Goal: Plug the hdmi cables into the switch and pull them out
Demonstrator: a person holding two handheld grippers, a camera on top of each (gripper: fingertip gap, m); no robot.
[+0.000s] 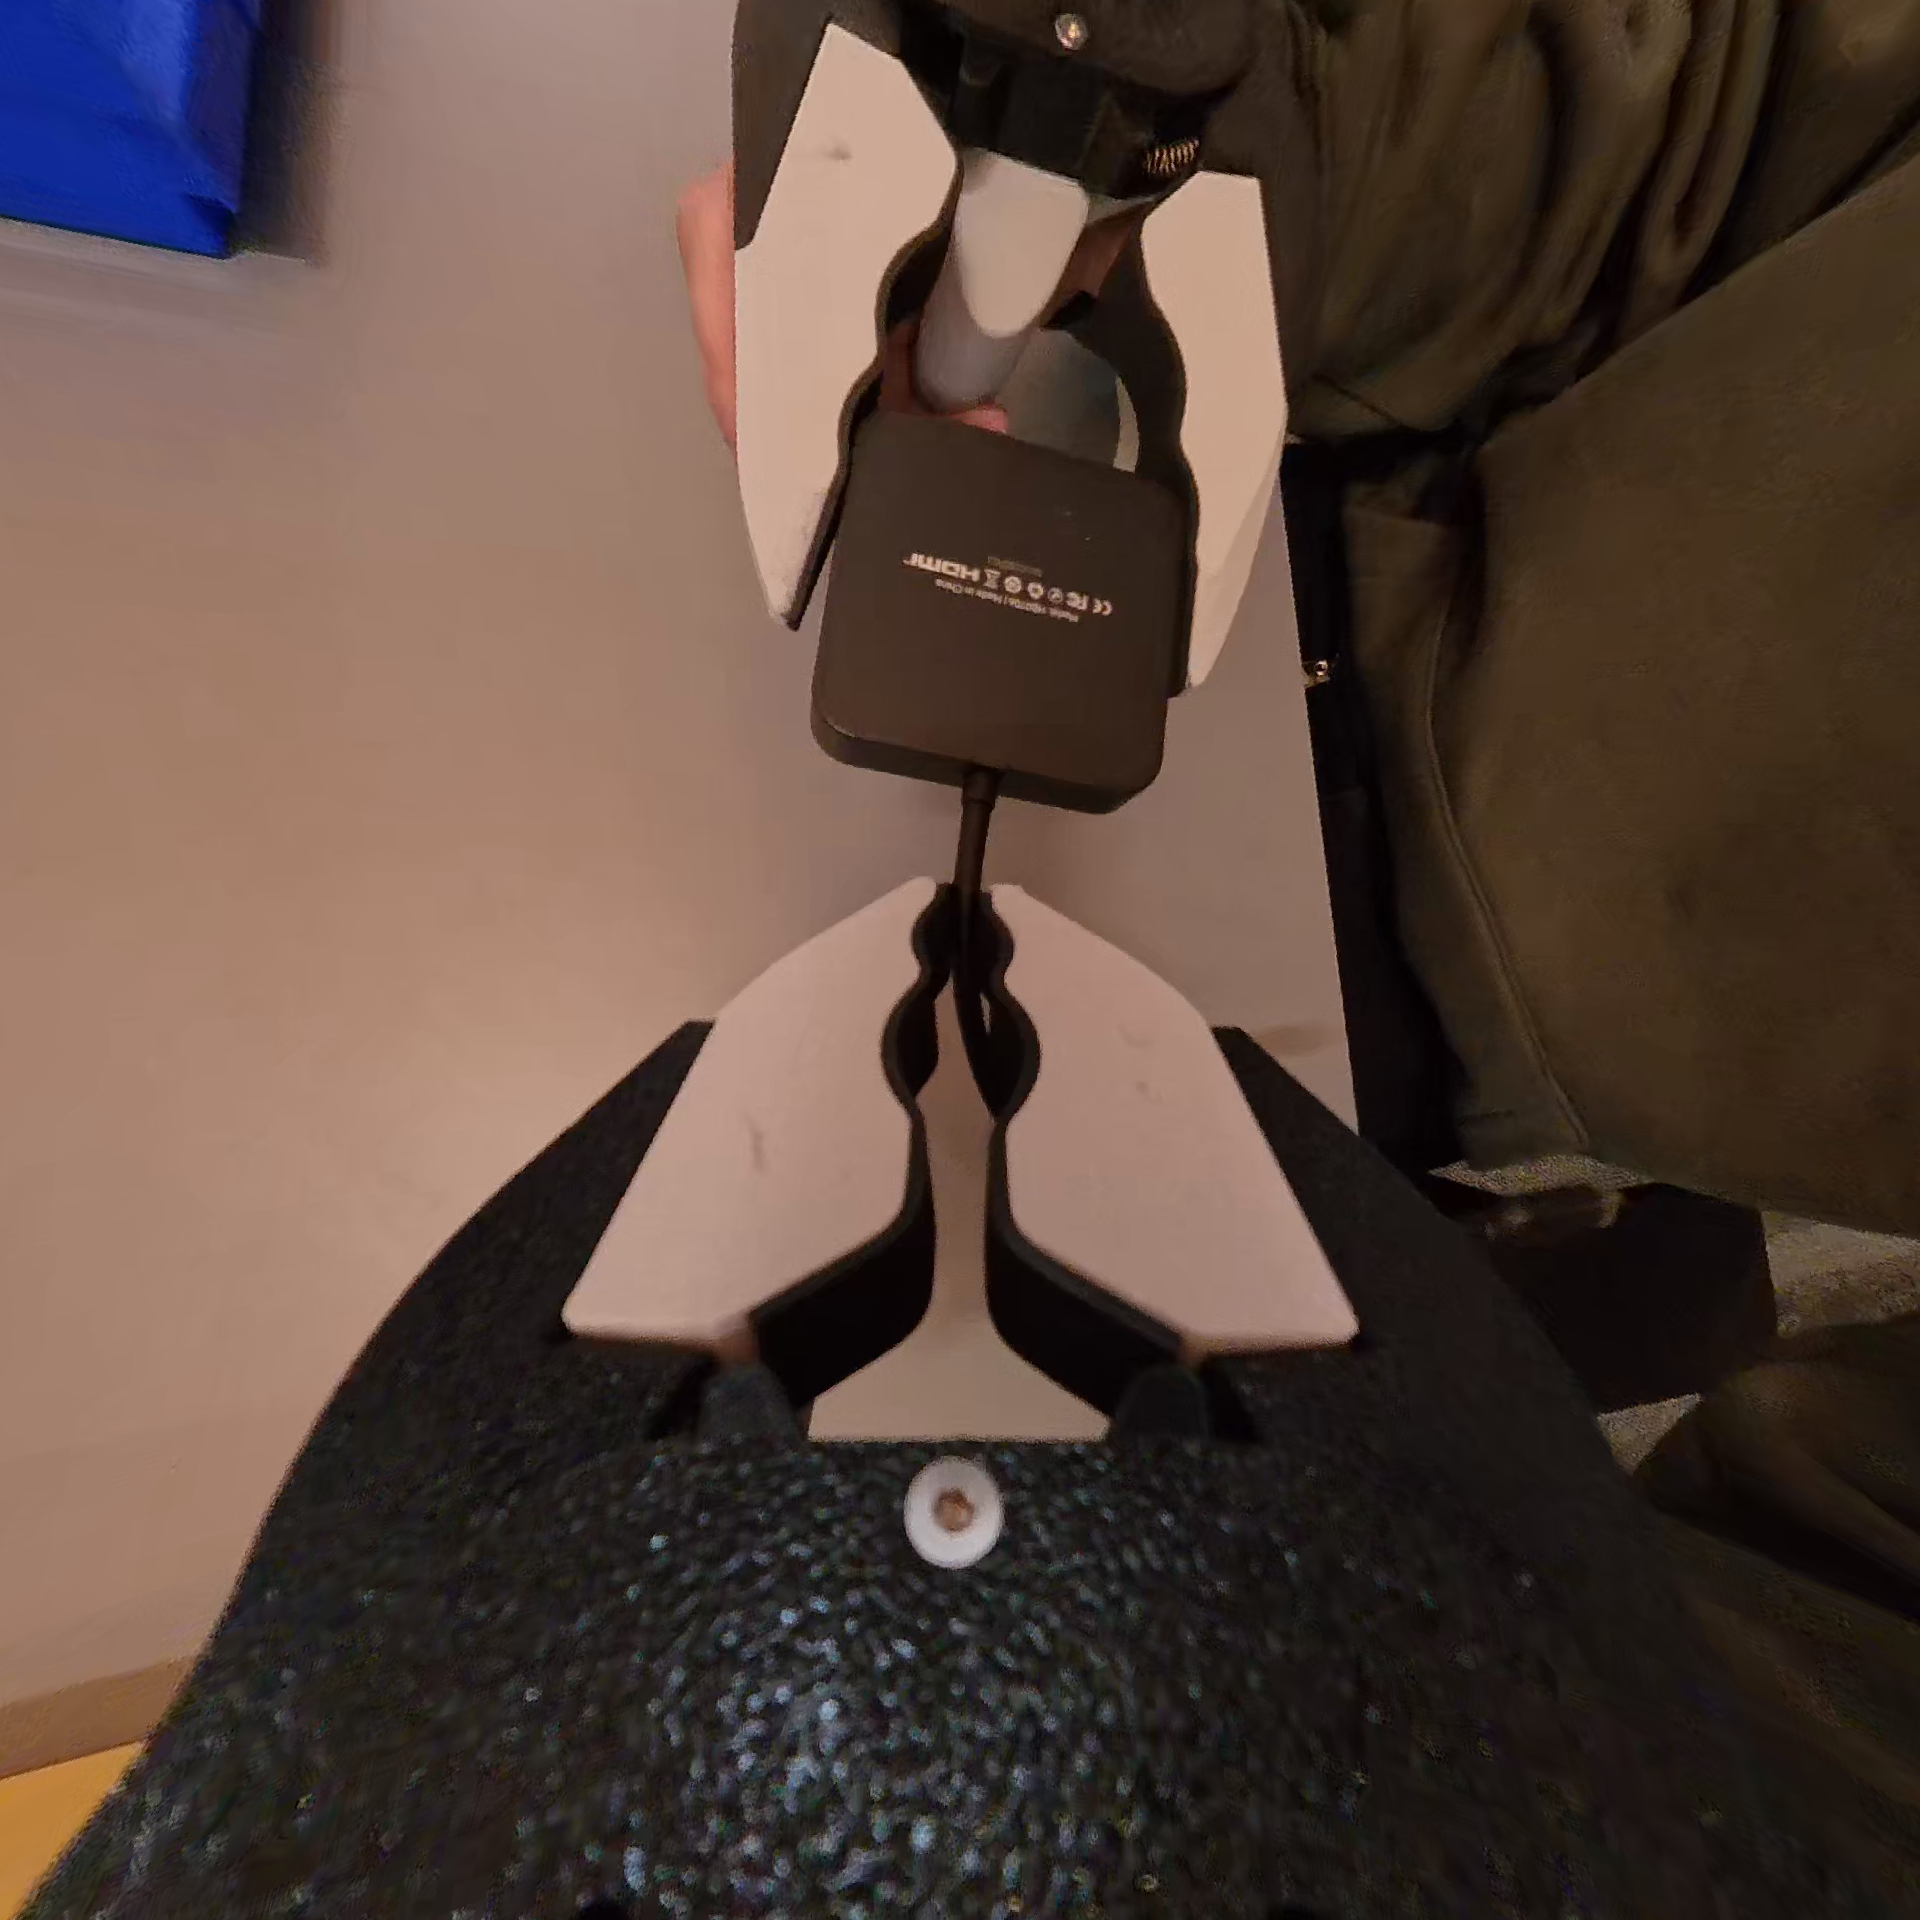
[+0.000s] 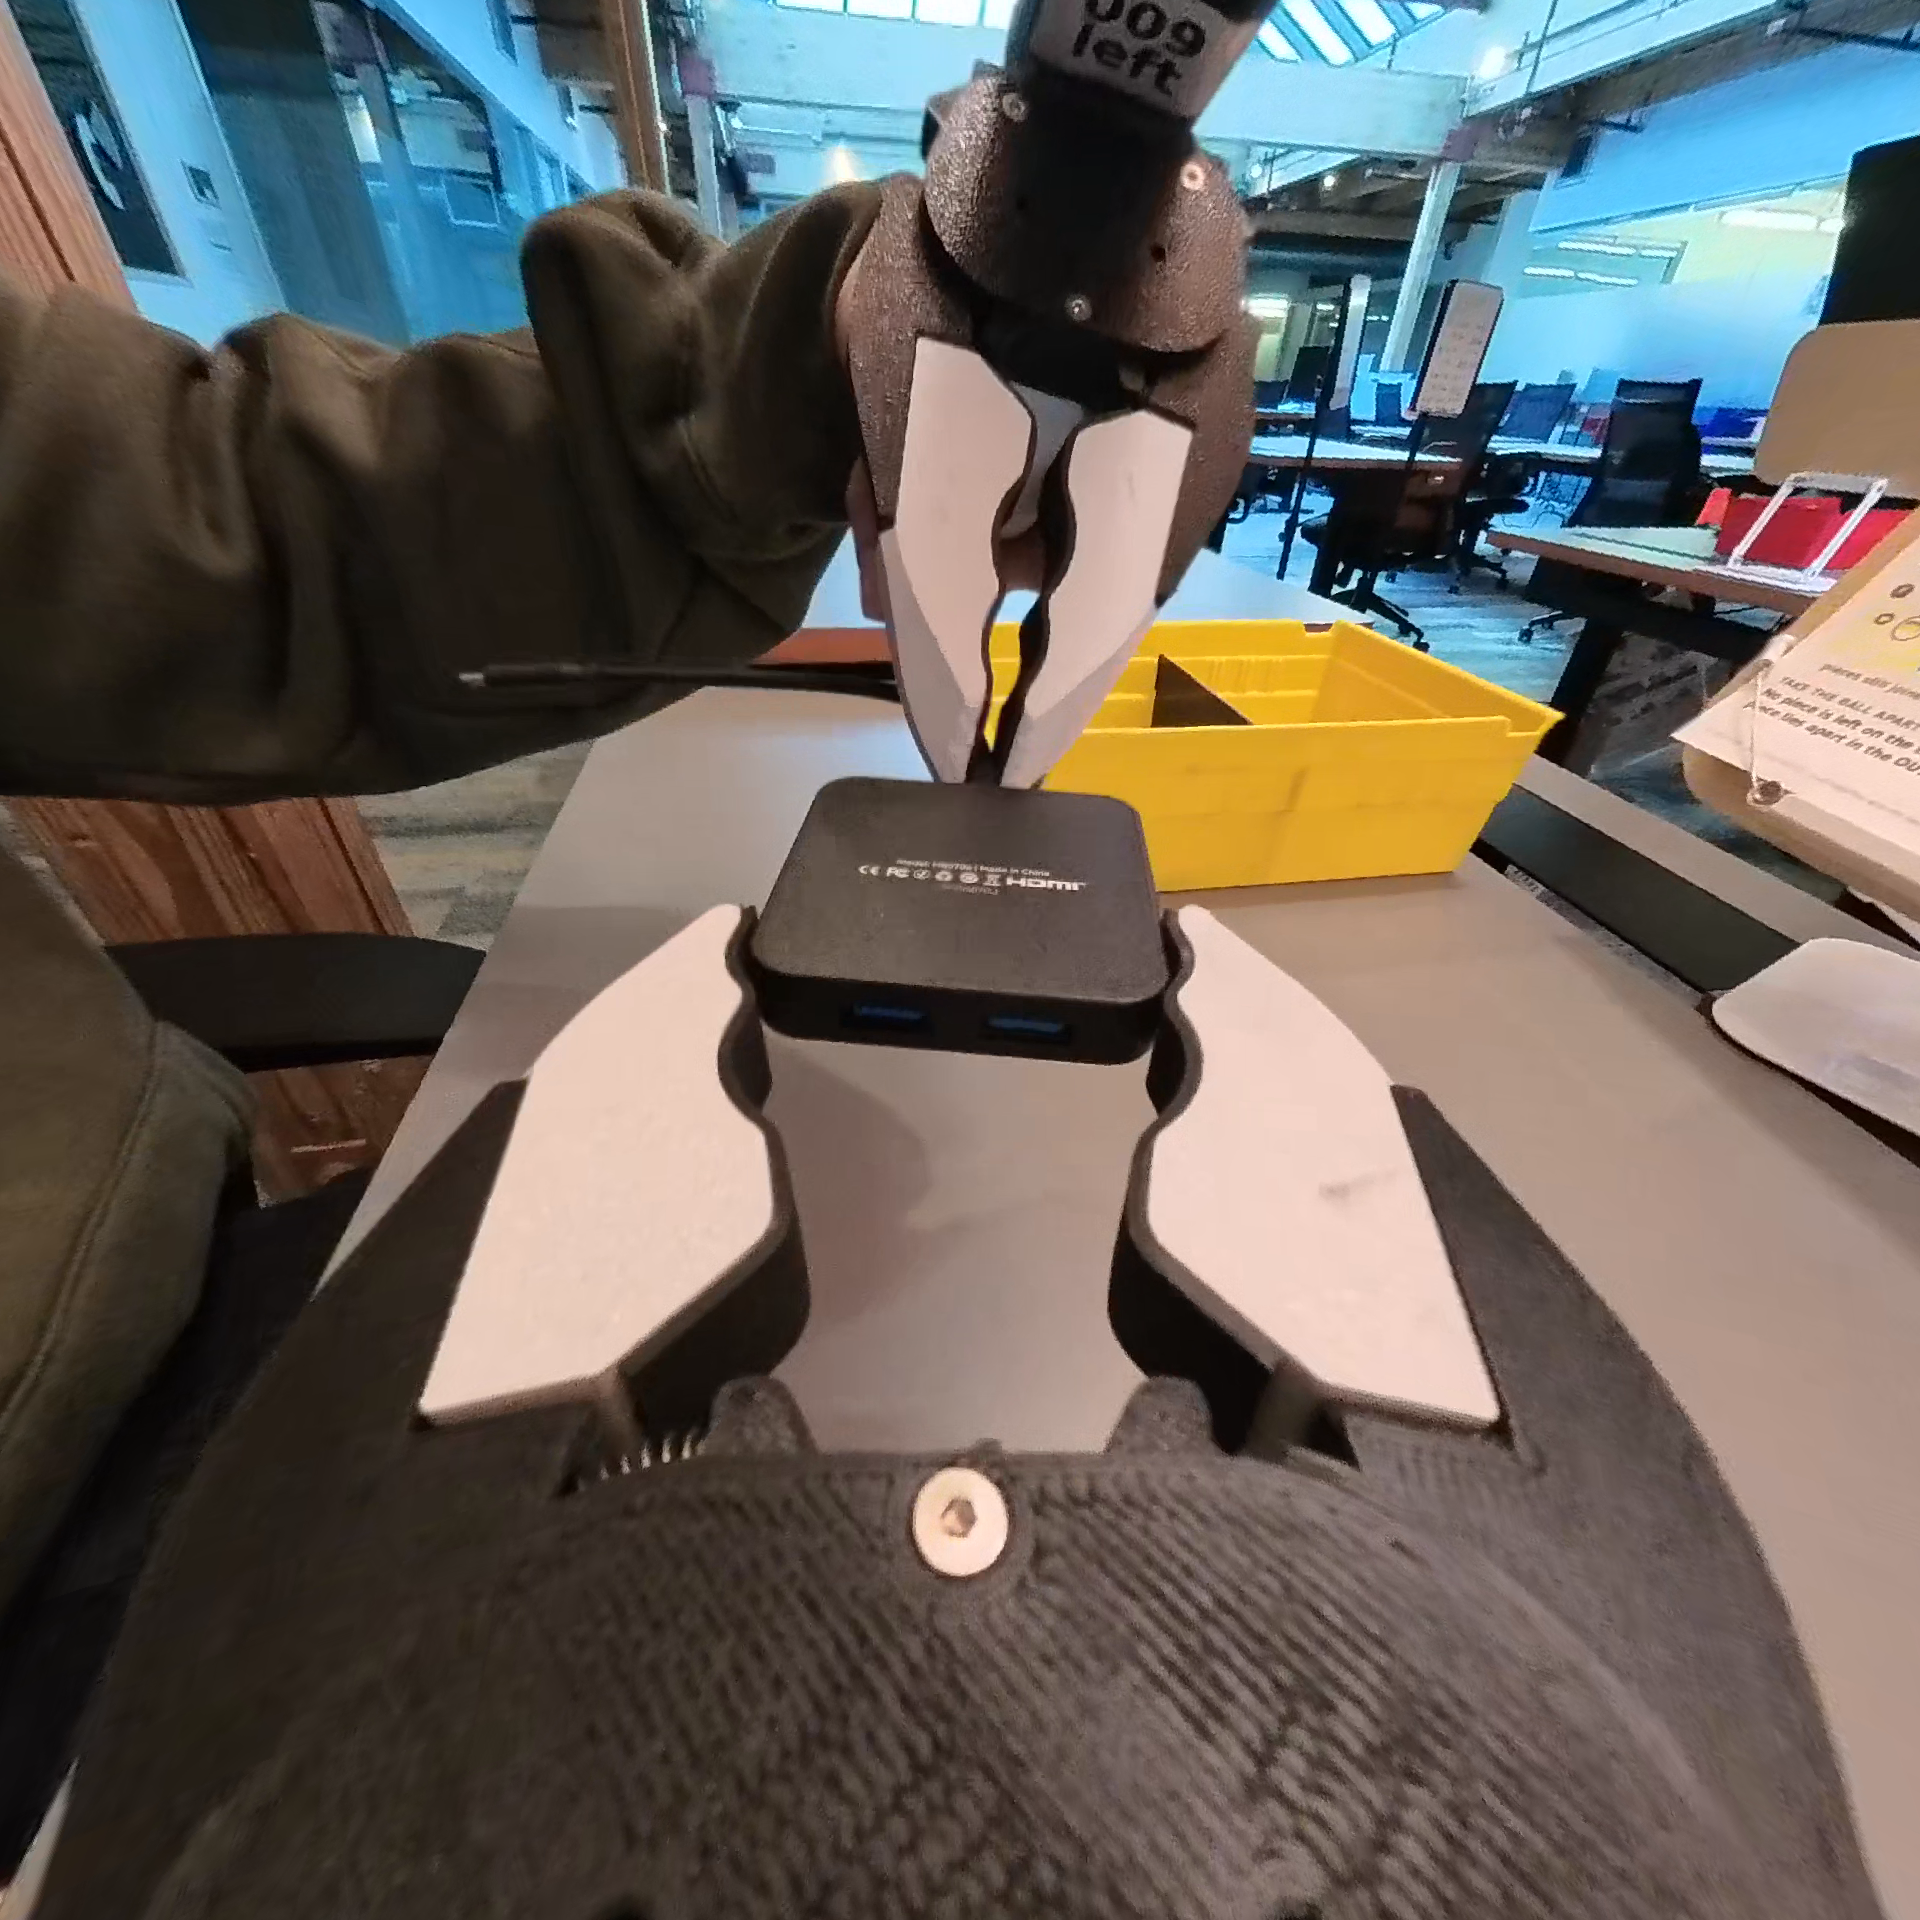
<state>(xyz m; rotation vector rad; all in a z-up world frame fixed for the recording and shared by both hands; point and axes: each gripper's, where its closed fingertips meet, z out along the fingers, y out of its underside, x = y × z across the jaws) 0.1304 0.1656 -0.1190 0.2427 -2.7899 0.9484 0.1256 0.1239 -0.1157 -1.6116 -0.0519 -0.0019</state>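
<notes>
The black square switch (image 2: 951, 914) is held above the grey table between the fingertips of my right gripper (image 2: 961, 935), which is shut on its two sides. Two blue ports (image 2: 956, 1029) on its near edge face the right wrist camera and are empty. My left gripper (image 1: 964, 896) is shut on the thin black cable (image 1: 971, 831) that comes out of the switch's far edge. In the left wrist view the switch (image 1: 997, 623) sits in the right gripper (image 1: 987, 644) opposite. The left gripper also shows in the right wrist view (image 2: 982, 774), pointing down at the cable.
A yellow divided bin (image 2: 1288, 738) stands on the grey table (image 2: 1558, 1195) behind the switch. Papers and a cardboard stand (image 2: 1829, 727) are at the right edge. A person's olive sleeve (image 2: 364, 499) reaches in from the left. A black chair arm (image 2: 291, 987) is at left.
</notes>
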